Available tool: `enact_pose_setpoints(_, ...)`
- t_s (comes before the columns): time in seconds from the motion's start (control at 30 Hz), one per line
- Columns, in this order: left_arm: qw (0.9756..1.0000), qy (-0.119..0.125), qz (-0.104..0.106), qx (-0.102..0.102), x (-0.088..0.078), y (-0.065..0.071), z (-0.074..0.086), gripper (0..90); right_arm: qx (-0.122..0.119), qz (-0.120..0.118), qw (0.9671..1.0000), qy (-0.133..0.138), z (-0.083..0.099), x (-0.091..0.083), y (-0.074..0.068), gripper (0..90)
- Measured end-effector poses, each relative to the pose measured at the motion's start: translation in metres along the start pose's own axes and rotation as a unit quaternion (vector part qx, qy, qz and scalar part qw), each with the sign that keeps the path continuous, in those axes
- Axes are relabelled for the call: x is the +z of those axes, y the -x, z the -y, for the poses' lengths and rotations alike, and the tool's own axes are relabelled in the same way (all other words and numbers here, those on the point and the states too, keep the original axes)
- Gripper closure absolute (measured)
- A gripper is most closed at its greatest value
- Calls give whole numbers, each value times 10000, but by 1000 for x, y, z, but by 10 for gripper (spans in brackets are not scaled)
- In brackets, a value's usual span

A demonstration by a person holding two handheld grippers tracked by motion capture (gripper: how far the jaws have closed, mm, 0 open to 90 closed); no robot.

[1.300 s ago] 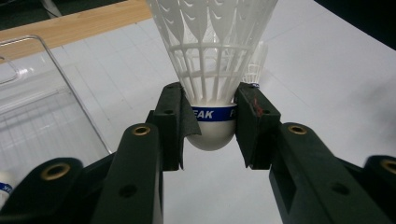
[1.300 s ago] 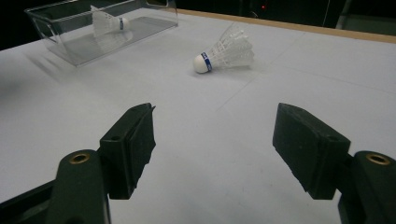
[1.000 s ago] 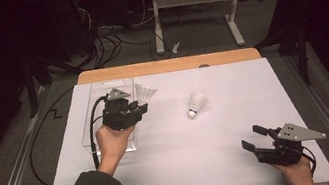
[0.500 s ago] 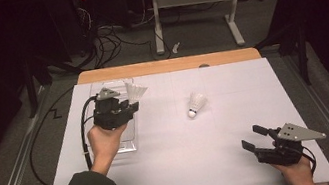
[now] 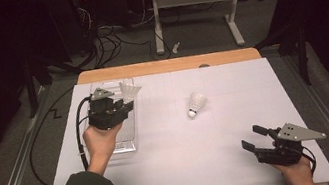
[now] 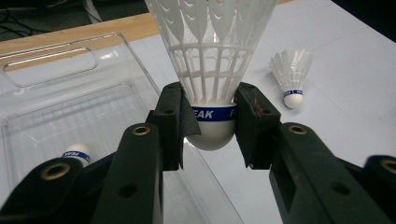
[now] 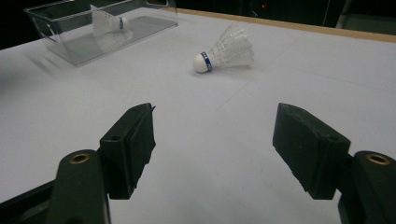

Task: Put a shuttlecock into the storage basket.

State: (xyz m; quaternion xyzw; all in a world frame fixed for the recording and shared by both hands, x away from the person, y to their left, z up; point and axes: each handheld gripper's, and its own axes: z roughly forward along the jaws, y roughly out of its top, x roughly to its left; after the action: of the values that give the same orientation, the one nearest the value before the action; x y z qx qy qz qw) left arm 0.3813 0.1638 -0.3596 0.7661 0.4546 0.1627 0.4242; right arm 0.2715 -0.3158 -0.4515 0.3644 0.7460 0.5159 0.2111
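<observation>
Over the clear plastic tray (image 5: 123,130) at the left of the worktop (image 5: 190,169), the left gripper (image 6: 212,123) has its jaws pinched on the cork of a shuttlecock (image 6: 212,70), feathers pointing away from the hand. One shuttlecock's already in the tray (image 6: 77,153), another sits loose mid-worktop (image 5: 196,104). If you're doing this drop, I'd get the cork well inside the tray walls and low before letting go, since these things bounce and roll on their skirts. Aim beside the one already in there so it doesn't land on the feathers. The right gripper (image 5: 257,139) is parked near the front right edge, jaws wide apart, holding nothing.
</observation>
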Motion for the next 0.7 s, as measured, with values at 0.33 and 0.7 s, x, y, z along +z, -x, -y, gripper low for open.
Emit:
enact_pose_setpoints(0.33,9999,20,-90,-91,-2,-8,3,654,5,-6,10000,-5,0,0,0,297)
enact_pose_setpoints(0.7,9996,49,-166,-210,-5,-16,5,654,1,-12,10000,-11,0,0,0,297)
